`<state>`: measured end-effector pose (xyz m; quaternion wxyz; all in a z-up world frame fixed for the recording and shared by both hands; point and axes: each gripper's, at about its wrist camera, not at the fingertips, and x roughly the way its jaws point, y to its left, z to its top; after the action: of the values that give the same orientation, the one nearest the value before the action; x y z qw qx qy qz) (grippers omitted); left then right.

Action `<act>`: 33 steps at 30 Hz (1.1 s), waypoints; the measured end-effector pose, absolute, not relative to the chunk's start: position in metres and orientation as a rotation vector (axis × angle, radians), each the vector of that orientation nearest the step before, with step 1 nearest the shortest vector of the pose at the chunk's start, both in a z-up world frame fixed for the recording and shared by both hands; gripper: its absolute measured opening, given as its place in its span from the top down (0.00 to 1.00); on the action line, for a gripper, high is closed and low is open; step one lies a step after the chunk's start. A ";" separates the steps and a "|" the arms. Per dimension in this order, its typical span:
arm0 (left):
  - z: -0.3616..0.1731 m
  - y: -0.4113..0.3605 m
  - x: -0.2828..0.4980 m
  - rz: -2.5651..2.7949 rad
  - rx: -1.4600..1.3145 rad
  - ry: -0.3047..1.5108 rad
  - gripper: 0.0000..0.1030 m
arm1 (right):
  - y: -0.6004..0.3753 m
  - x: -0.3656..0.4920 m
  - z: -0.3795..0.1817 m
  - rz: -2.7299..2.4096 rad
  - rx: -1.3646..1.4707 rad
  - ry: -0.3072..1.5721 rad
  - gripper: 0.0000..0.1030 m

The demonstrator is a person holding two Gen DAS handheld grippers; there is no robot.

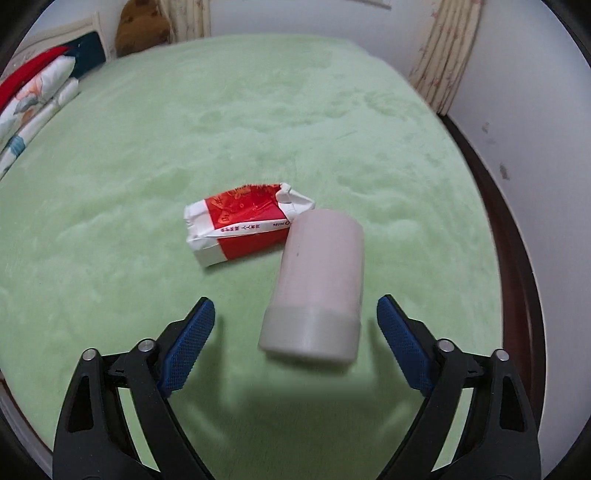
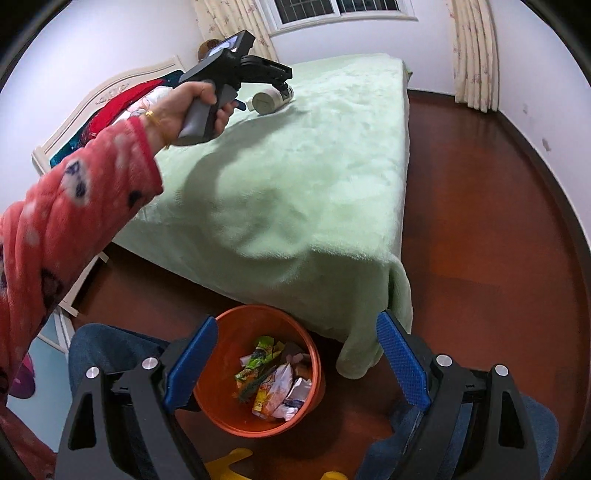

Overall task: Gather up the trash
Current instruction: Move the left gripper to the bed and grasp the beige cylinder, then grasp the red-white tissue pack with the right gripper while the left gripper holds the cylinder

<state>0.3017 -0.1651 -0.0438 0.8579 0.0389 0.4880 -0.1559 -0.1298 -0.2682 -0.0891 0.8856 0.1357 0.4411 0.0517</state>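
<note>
Left gripper (image 1: 295,325), jaws apart, straddles the bottle (image 1: 317,288) lying on the bed (image 1: 258,122) beside the pack (image 1: 243,225), presumably lined up to grasp it, while right gripper (image 2: 295,354), jaws apart and empty, waits over the bin (image 2: 221,406).

Somebody's bedroom at home, pretty clearly.

Bed (image 2: 295,177) with a fuzzy green blanket ahead of the right gripper, carved headboard (image 2: 110,92) and pillows (image 1: 33,99) far left, floral curtains (image 2: 472,51), window (image 2: 340,9), dark wood floor (image 2: 480,240).
</note>
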 end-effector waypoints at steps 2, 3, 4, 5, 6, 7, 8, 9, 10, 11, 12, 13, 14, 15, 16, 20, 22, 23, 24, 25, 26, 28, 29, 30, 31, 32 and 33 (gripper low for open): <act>-0.045 -0.168 0.304 -0.330 0.090 1.041 0.39 | -0.271 -0.130 -0.091 0.109 0.299 0.925 0.17; -0.047 -0.171 0.306 -0.344 0.091 1.046 0.48 | -0.273 -0.130 -0.092 0.105 0.301 0.925 0.17; -0.047 -0.173 0.307 -0.356 0.089 1.053 0.51 | -0.273 -0.131 -0.092 0.104 0.302 0.925 0.17; -0.047 -0.174 0.305 -0.358 0.093 1.059 0.51 | -0.274 -0.131 -0.092 0.103 0.305 0.924 0.17; -0.046 -0.174 0.303 -0.355 0.103 1.058 0.51 | -0.275 -0.132 -0.092 0.102 0.309 0.923 0.17; -0.044 -0.174 0.301 -0.353 0.121 1.055 0.51 | -0.275 -0.132 -0.092 0.103 0.311 0.922 0.17; -0.043 -0.175 0.299 -0.351 0.132 1.051 0.52 | -0.274 -0.132 -0.093 0.103 0.311 0.922 0.17; -0.041 -0.174 0.296 -0.352 0.140 1.041 0.52 | -0.274 -0.133 -0.093 0.104 0.309 0.922 0.17; -0.039 -0.173 0.294 -0.358 0.140 1.033 0.52 | -0.273 -0.133 -0.094 0.107 0.311 0.925 0.17; -0.035 -0.171 0.290 -0.366 0.136 1.023 0.52 | -0.274 -0.133 -0.095 0.111 0.314 0.927 0.17; -0.030 -0.167 0.285 -0.372 0.130 1.011 0.52 | -0.273 -0.133 -0.095 0.115 0.317 0.929 0.17; -0.024 -0.162 0.279 -0.378 0.126 0.997 0.52 | -0.272 -0.133 -0.094 0.116 0.316 0.928 0.17; -0.020 -0.160 0.275 -0.383 0.122 0.987 0.52 | -0.271 -0.134 -0.094 0.117 0.313 0.926 0.17; -0.016 -0.156 0.269 -0.389 0.117 0.976 0.52 | -0.270 -0.134 -0.093 0.120 0.312 0.923 0.17; -0.011 -0.151 0.262 -0.395 0.108 0.964 0.52 | -0.270 -0.134 -0.092 0.123 0.313 0.921 0.17; 0.011 -0.118 0.217 -0.434 0.080 0.898 0.52 | -0.266 -0.129 -0.085 0.130 0.300 0.907 0.17; 0.019 -0.096 0.185 -0.430 0.094 0.852 0.52 | -0.263 -0.124 -0.079 0.139 0.297 0.895 0.17; 0.020 -0.086 0.173 -0.428 0.097 0.837 0.52 | -0.263 -0.120 -0.076 0.143 0.293 0.888 0.17; 0.020 -0.076 0.161 -0.424 0.097 0.828 0.52 | -0.262 -0.113 -0.071 0.147 0.287 0.877 0.17; 0.019 -0.065 0.149 -0.416 0.097 0.825 0.52 | -0.260 -0.108 -0.068 0.152 0.280 0.868 0.17; 0.015 -0.050 0.132 -0.398 0.098 0.824 0.52 | -0.259 -0.100 -0.063 0.157 0.267 0.856 0.17; 0.007 -0.029 0.109 -0.379 0.096 0.828 0.52 | -0.254 -0.079 -0.053 0.172 0.225 0.832 0.17; 0.002 -0.019 0.098 -0.375 0.090 0.831 0.52 | -0.252 -0.067 -0.049 0.183 0.204 0.824 0.17; -0.003 -0.011 0.090 -0.370 0.081 0.839 0.52 | -0.248 -0.047 -0.043 0.197 0.175 0.811 0.16; -0.011 0.001 0.079 -0.366 0.067 0.855 0.52 | -0.246 -0.030 -0.039 0.206 0.156 0.805 0.14; -0.015 0.007 0.075 -0.364 0.055 0.864 0.52 | -0.243 -0.011 -0.035 0.219 0.140 0.804 0.13; -0.021 0.015 0.069 -0.358 0.040 0.876 0.52 | -0.241 0.009 -0.032 0.230 0.130 0.807 0.13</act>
<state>0.0693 0.0152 -0.0205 0.8900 0.0192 0.4216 -0.1726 0.0094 -0.2407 -0.0317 0.9112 0.0631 0.3916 0.1115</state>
